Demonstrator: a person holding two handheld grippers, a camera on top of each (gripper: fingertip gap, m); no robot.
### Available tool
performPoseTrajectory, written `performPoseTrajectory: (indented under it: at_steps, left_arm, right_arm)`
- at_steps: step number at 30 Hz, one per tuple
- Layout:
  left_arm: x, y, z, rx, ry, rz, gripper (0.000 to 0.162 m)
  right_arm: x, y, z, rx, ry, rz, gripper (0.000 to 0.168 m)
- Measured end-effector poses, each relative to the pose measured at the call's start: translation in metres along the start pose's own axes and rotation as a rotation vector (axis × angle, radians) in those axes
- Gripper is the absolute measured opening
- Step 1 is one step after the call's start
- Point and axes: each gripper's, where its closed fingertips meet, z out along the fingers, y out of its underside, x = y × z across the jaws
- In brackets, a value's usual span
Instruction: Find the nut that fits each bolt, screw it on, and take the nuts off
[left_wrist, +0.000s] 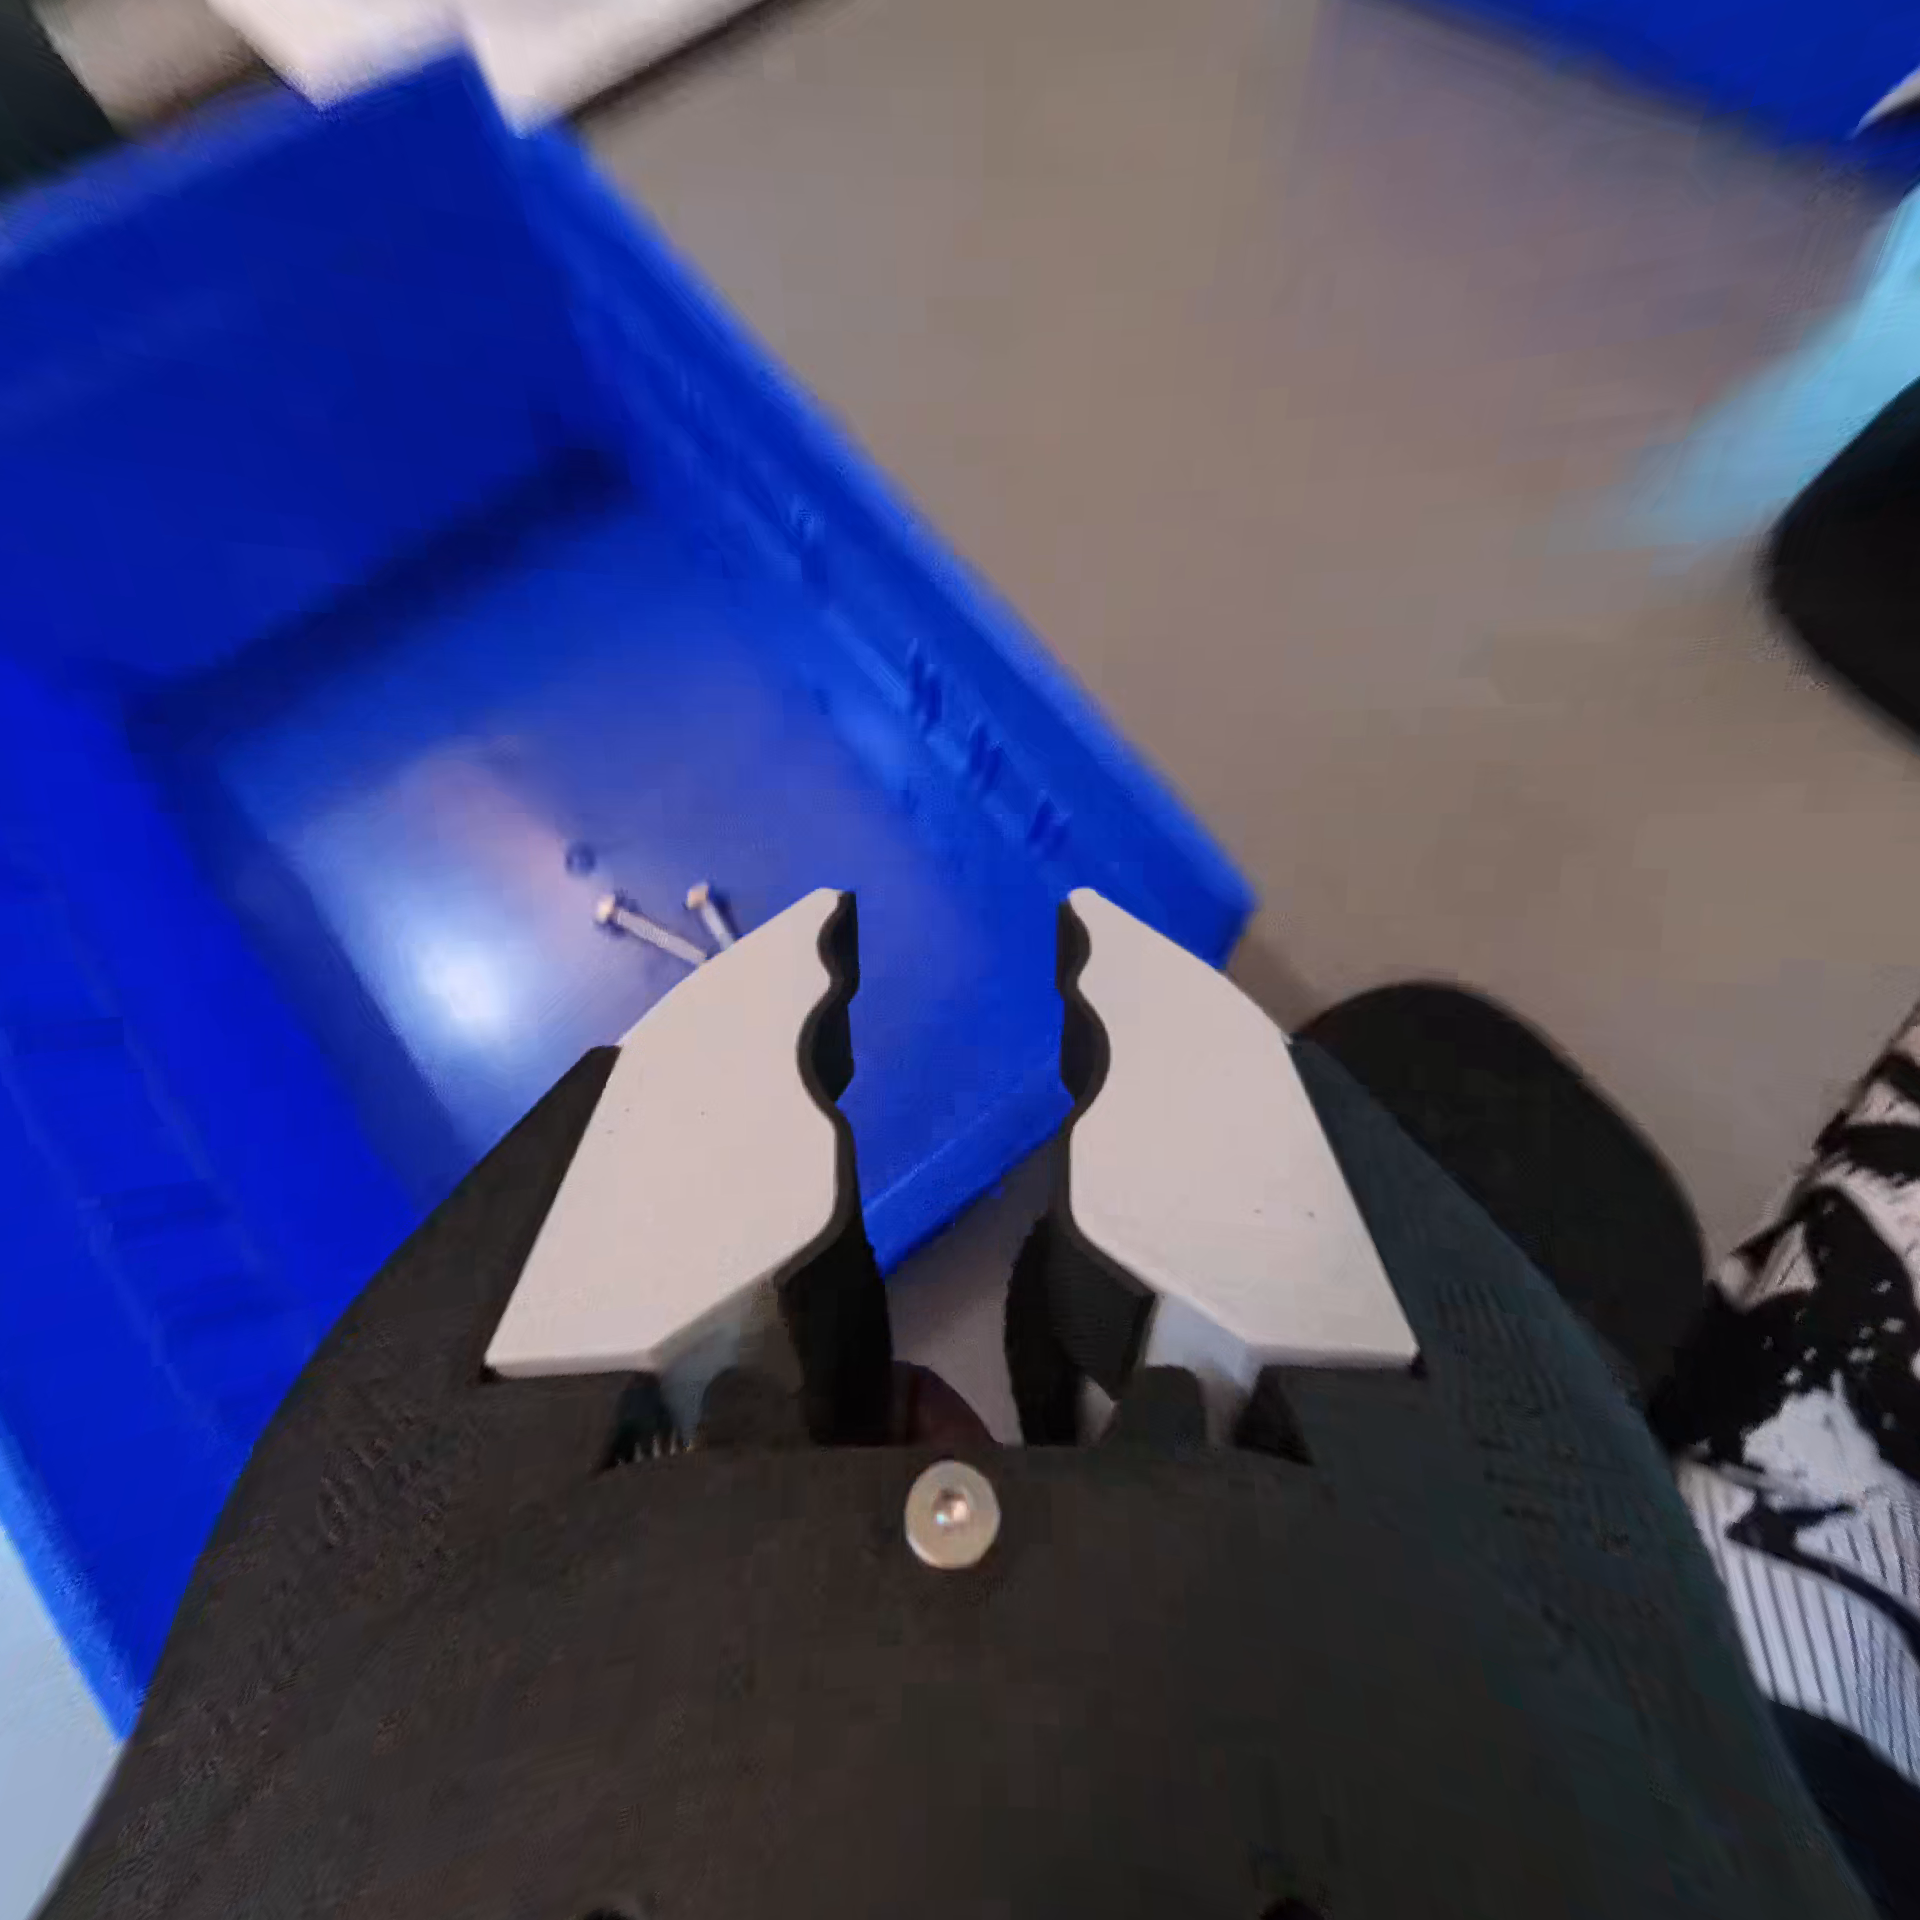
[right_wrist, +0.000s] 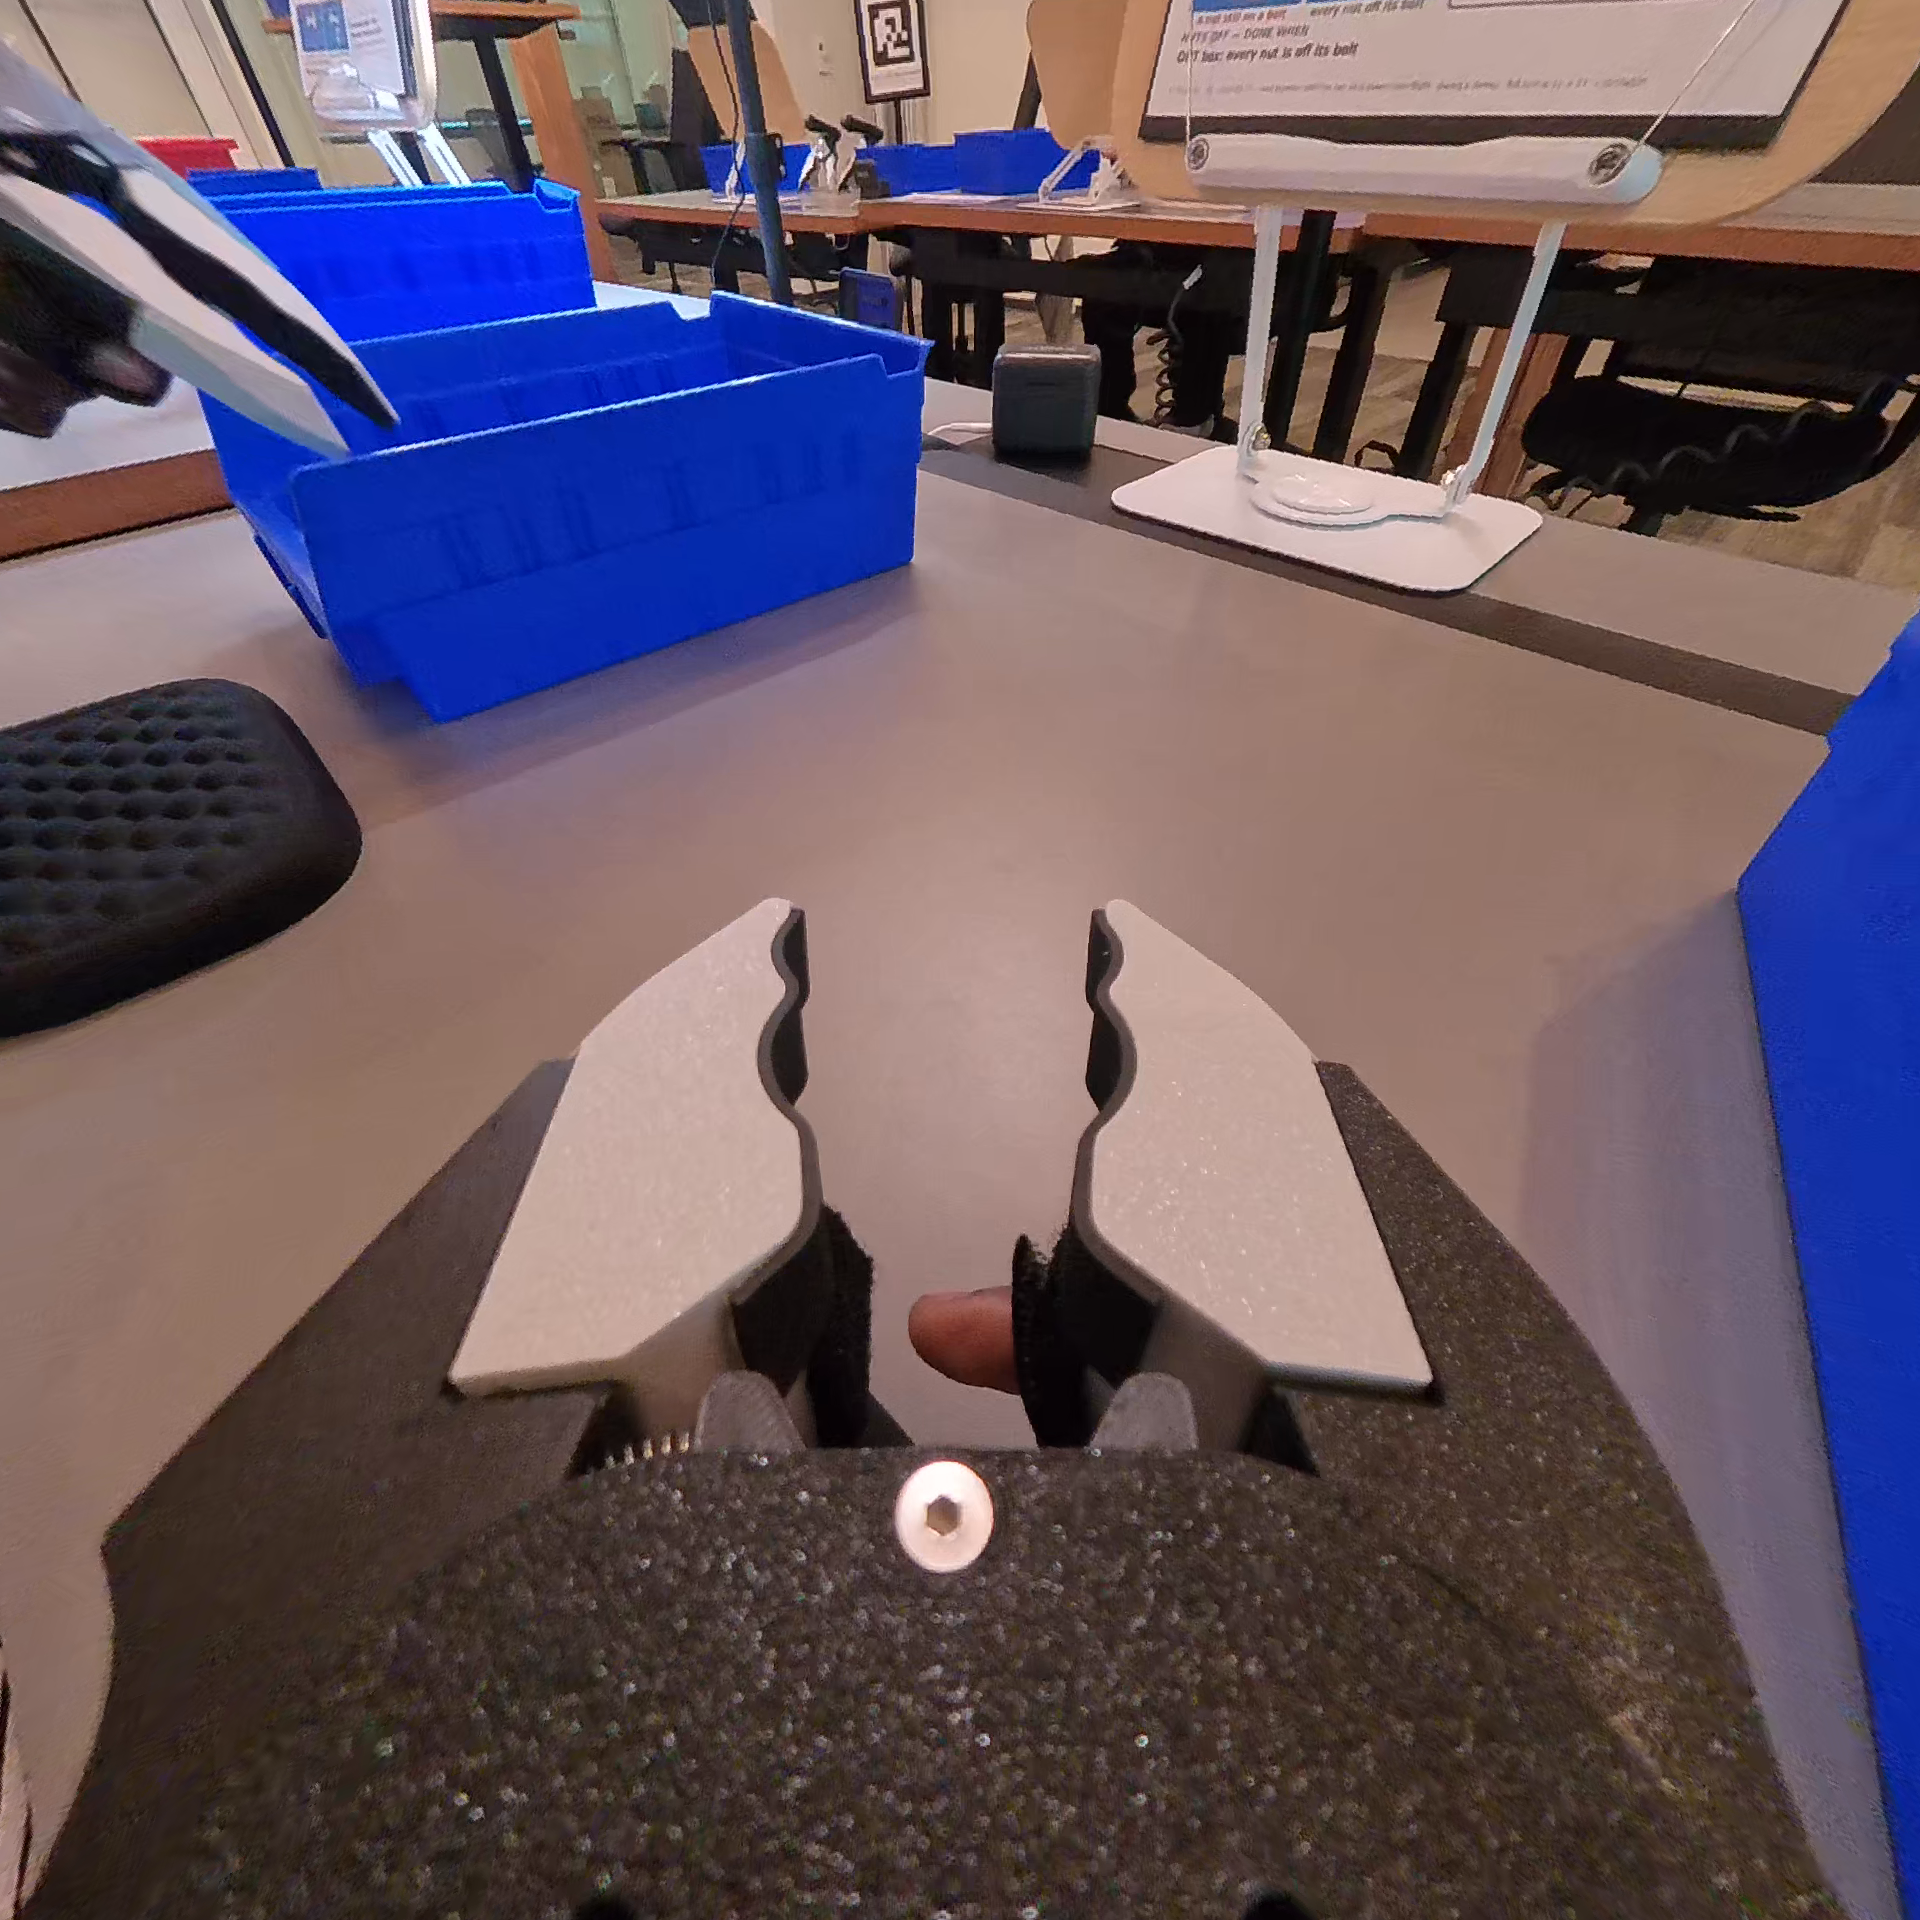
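In the left wrist view a blue bin (left_wrist: 1039, 748) lies below my left gripper (left_wrist: 958, 914). Two small silver bolts (left_wrist: 655, 933) lie on its floor, just left of my fingertips, and a small round thing, perhaps a nut (left_wrist: 580, 858), lies beside them. My left gripper is open and empty, above the bin's near right corner. The view is motion-blurred. In the right wrist view my right gripper (right_wrist: 945, 935) is open and empty, low over the grey table (right_wrist: 1143, 748). The left gripper (right_wrist: 208, 312) shows at upper left above the same blue bin (right_wrist: 582, 520).
A black padded rest (right_wrist: 135, 842) lies at the left; it also shows in the left wrist view (left_wrist: 1507, 1164). Another blue bin wall (right_wrist: 1839, 1143) stands at the right edge. A white stand with a sign (right_wrist: 1330, 520) is at the far right. More blue bins (right_wrist: 416, 239) stand behind. About 35 cm separates my left fingertips from my right.
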Motion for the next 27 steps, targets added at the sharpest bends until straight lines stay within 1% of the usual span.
performPoseTrajectory:
  at_steps: [2,4,6,9,16,18,20,22,27]
  left_arm:
    - [-0.019,0.021,0.017,-0.163,-0.015,-0.028,0.033]
    - [-0.032,0.036,0.031,-0.275,-0.018,-0.056,0.029]
    - [-0.041,0.045,0.042,-0.344,-0.022,-0.081,0.026]
    - [-0.049,0.055,0.055,-0.409,-0.018,-0.116,0.026]
    - [-0.057,0.068,0.066,-0.46,-0.033,-0.161,0.025]
    - [-0.058,0.067,0.069,-0.441,-0.044,-0.168,0.024]
    - [-0.062,0.067,0.069,-0.437,-0.071,-0.166,0.019]
    - [-0.065,0.068,0.069,-0.426,-0.101,-0.149,0.009]
    - [-0.063,0.068,0.068,-0.378,-0.119,-0.12,0.007]
  right_arm:
    - [0.0,0.001,0.001,-0.007,0.0,0.0,0.052]
    - [0.001,0.002,0.001,-0.008,0.0,0.005,0.052]
    - [0.001,0.001,0.0,-0.002,-0.001,0.017,0.052]
    - [0.004,-0.001,-0.001,0.015,0.001,0.036,0.051]
    - [0.006,-0.002,-0.002,0.024,0.008,0.051,0.05]
    - [0.006,-0.001,-0.002,0.021,0.009,0.046,0.05]
    - [0.006,-0.001,-0.001,0.016,0.011,0.042,0.05]
    - [0.006,0.0,-0.001,0.012,0.013,0.038,0.05]
    - [0.006,0.001,0.0,0.003,0.013,0.036,0.05]
